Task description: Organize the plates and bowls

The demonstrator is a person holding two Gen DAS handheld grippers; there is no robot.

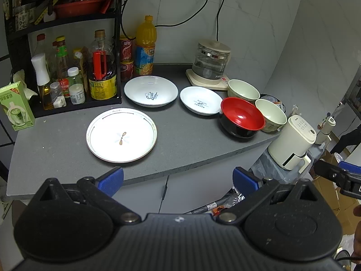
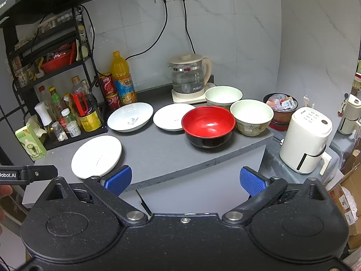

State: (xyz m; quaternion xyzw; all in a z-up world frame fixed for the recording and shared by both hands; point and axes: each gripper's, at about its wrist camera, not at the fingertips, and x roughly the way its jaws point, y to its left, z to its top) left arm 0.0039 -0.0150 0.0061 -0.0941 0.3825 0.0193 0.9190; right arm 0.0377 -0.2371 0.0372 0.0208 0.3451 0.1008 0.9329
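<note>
**Sorting not begun: 3 plates, 3 bowls, all loose on the counter**

- Progress: nothing stacked or nested yet, by my reading. All 6 pieces sit singly on the grey counter (image 1: 185,140); the whole job is left.
- Flat rimmed plate (image 1: 121,135): largest, nearest the front edge, empty.
- Deep white plate (image 1: 150,91): behind it, beside the bottle rack (image 1: 67,45), empty.
- Smaller white plate (image 1: 200,100): to its right, empty; in the right wrist view the red bowl overlaps its edge, contact unclear.
- Red-and-black bowl (image 1: 241,117): empty, close against the near pale bowl.
- 2 pale green bowls, near (image 1: 270,115) and far (image 1: 243,90): both empty, far one by the glass kettle (image 1: 211,63).
- Left gripper (image 1: 178,180): jaws spread wide, holding nothing, off the counter's front edge.
- Right gripper (image 2: 185,179): likewise spread, empty, short of the counter.
</note>
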